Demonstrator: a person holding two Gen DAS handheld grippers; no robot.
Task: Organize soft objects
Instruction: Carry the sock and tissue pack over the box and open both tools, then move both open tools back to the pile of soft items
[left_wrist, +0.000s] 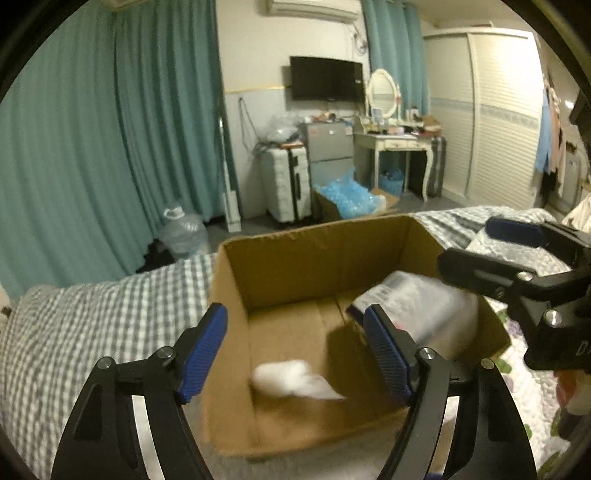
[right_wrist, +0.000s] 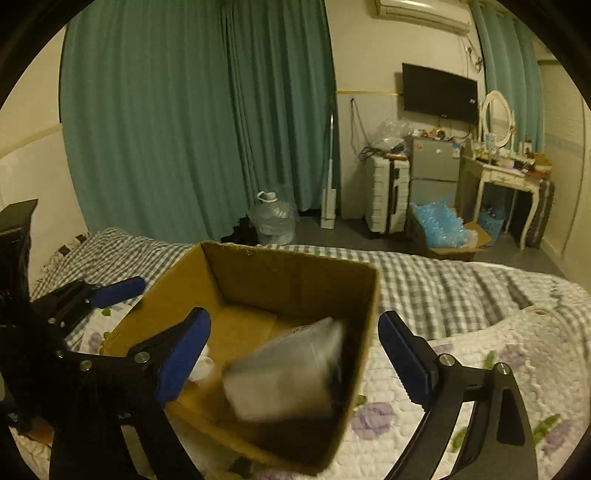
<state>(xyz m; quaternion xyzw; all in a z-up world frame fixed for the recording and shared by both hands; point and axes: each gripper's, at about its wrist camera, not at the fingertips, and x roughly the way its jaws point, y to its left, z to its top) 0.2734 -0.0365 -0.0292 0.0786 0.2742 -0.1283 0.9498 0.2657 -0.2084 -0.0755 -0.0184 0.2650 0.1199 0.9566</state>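
Observation:
An open cardboard box (left_wrist: 314, 254) (right_wrist: 291, 273) stands on the bed. A blurred white soft object (left_wrist: 295, 378) lies on the box floor or is in the air just above it. A blurred clear-wrapped soft package (left_wrist: 417, 306) (right_wrist: 288, 373) leans inside the box against its right wall. My left gripper (left_wrist: 295, 354) is open and empty above the box's near side; it also shows at the left of the right wrist view (right_wrist: 110, 295). My right gripper (right_wrist: 295, 354) is open and empty over the box's right wall; it also shows in the left wrist view (left_wrist: 495, 243).
The bed has a grey checked sheet (left_wrist: 92, 325) and a white floral quilt (right_wrist: 480, 369). Beyond the bed stand teal curtains (left_wrist: 110, 129), a water jug (right_wrist: 273, 218), a white suitcase (left_wrist: 286, 181), a box of blue plastic (left_wrist: 351, 199) and a dressing table (left_wrist: 395, 142).

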